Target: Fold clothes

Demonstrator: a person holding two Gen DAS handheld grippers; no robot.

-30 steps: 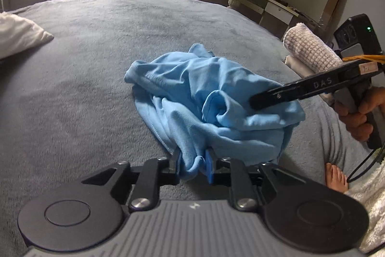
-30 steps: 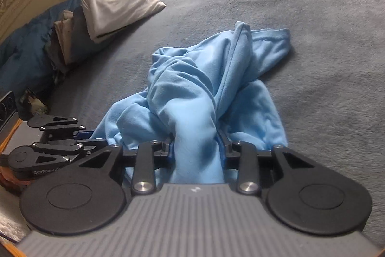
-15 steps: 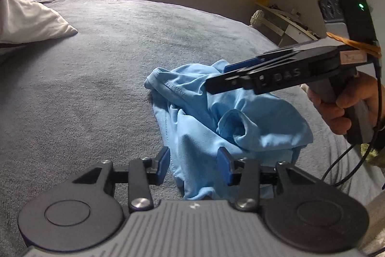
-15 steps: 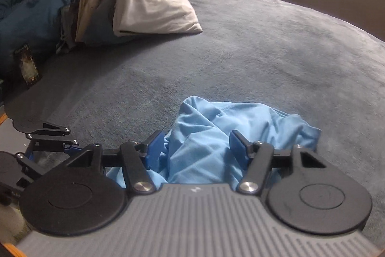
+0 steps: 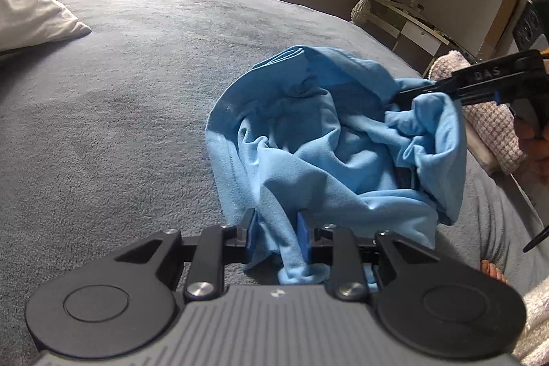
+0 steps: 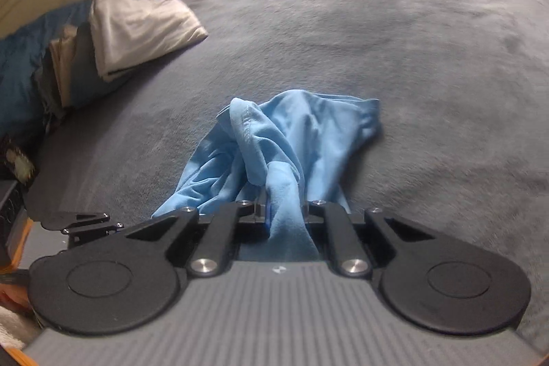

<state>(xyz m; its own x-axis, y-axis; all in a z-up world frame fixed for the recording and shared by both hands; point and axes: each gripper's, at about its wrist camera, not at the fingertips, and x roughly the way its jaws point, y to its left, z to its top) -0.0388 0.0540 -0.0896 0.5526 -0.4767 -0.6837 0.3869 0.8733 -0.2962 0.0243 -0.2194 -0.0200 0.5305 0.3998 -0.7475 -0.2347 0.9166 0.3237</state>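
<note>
While the light blue garment (image 5: 329, 153) lies crumpled on the grey bedspread (image 5: 120, 98) just ahead, my left gripper (image 5: 276, 228) has just closed on its near fold; my right gripper (image 6: 284, 211), lettered "DAS", has just clamped another bunch.

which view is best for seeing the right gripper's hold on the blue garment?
Left wrist: the right gripper shows side-on, pinching the light blue garment at its raised edge. Right wrist shows only cloth bunched between its own fingers.
</note>
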